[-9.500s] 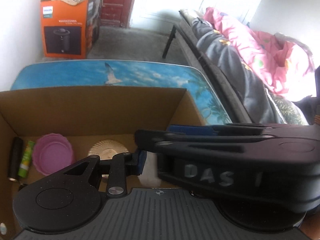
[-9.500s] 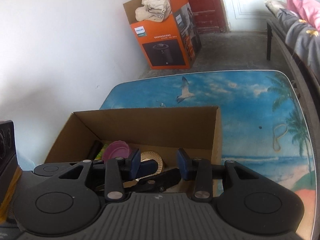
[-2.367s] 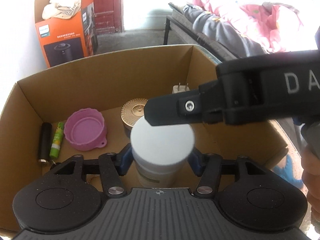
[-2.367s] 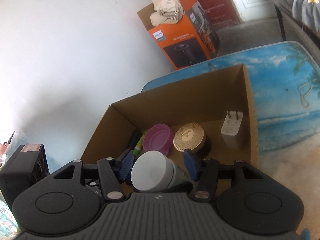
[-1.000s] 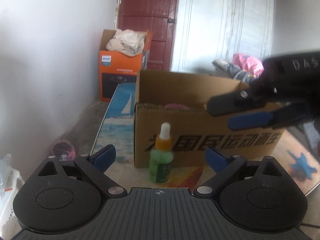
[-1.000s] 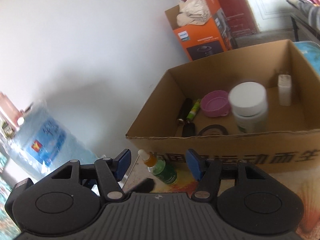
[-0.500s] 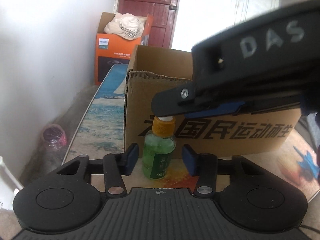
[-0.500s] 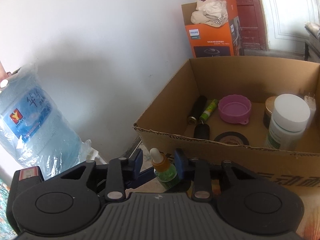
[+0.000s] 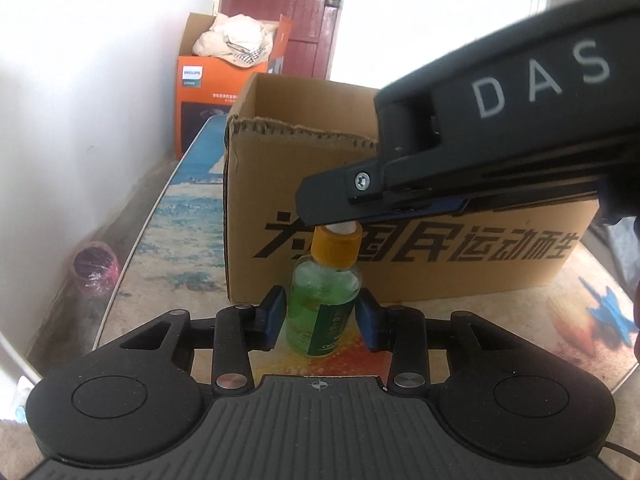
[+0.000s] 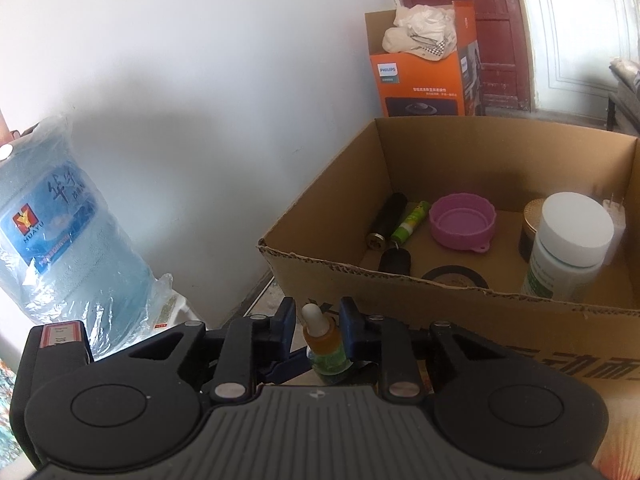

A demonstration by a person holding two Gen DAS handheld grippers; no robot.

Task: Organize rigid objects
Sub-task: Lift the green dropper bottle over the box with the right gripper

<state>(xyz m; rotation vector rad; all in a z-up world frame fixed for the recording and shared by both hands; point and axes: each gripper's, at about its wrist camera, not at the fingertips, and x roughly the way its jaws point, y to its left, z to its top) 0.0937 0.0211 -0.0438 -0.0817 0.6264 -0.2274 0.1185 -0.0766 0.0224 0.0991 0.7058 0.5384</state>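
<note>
A small green dropper bottle (image 9: 324, 300) with an orange cap stands upright on the table, just in front of the cardboard box (image 9: 304, 184). My left gripper (image 9: 322, 318) straddles its body and is closing. The right pad touches the glass and the left pad is a sliver away. My right gripper (image 10: 318, 320) straddles the white bulb and cap of the dropper bottle (image 10: 326, 354), also closing, with gaps on both sides. In the left wrist view one of the right gripper's fingers (image 9: 348, 192) crosses above the cap and hides the bulb.
The box (image 10: 332, 216) holds a white-lidded jar (image 10: 568, 240), a purple cup (image 10: 462, 220), a black cylinder (image 10: 386, 220), a green stick (image 10: 410, 218), a tape roll (image 10: 454, 276) and more. A water jug (image 10: 60, 220) and an orange carton (image 10: 424, 76) stand by the left wall.
Both grippers have closed in around the dropper bottle, from wide to narrow. The right gripper swung left from over the box to the bottle's cap. The left gripper dropped lower toward the bottle.
</note>
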